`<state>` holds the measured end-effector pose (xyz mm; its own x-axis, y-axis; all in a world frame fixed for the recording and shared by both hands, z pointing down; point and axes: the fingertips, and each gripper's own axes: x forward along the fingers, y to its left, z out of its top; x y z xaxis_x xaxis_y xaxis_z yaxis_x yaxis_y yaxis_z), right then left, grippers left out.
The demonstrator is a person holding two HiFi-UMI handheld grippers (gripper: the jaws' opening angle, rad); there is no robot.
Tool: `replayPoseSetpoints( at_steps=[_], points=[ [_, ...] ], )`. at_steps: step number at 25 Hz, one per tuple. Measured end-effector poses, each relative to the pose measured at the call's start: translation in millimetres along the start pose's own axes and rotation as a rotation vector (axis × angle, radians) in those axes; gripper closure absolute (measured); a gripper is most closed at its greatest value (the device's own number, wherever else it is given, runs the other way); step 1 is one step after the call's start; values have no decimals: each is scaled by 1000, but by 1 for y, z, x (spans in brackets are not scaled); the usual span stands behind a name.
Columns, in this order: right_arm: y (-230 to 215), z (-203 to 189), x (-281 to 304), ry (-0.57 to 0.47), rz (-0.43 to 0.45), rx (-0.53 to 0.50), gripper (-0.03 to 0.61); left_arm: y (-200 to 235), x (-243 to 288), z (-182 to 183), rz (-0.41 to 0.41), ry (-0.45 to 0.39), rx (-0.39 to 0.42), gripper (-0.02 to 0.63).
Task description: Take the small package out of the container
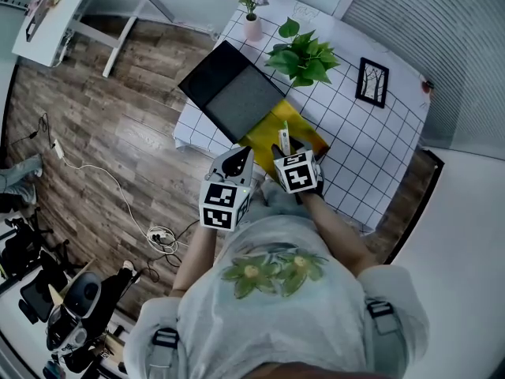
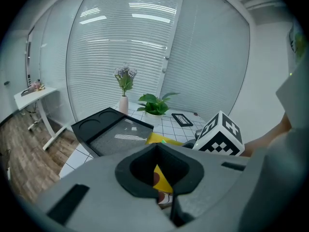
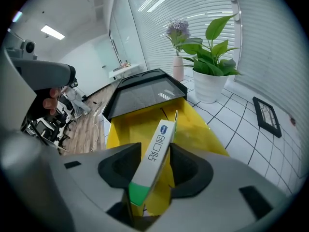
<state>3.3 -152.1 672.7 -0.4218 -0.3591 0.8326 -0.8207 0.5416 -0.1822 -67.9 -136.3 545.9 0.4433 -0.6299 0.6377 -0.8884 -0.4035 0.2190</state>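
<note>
Plainly, the slim white box with a green end (image 3: 161, 134) carries a blue oval logo and one line of dark lettering along its side, too skewed to read. The right gripper (image 3: 157, 170) is clamped on this one box, which rises tilted from between its pads over the single yellow flat container (image 3: 140, 124) just below and ahead. The left gripper (image 2: 159, 170) has its pads together on that container's near edge. Both grippers tilt downward, close side by side, each bearing one black-and-white marker cube (image 2: 219, 137). Beyond the right gripper stand one black tray (image 3: 145, 93), one potted green plant (image 3: 212, 66), one vase of pale flowers (image 3: 178, 66) and one black picture frame (image 3: 266, 115).
</note>
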Motion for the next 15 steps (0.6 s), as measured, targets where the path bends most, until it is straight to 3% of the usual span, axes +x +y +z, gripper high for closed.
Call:
replayPoseSetpoints(
  at_steps=[5,15],
  points=[
    [-5,0,1,-10,-19,-36,464,0,1,-2,3,-13,-6,607],
    [-7,-1,-4,-3,-24,-58,486,2,-3,-1,3,-28,-14,607]
  ],
)
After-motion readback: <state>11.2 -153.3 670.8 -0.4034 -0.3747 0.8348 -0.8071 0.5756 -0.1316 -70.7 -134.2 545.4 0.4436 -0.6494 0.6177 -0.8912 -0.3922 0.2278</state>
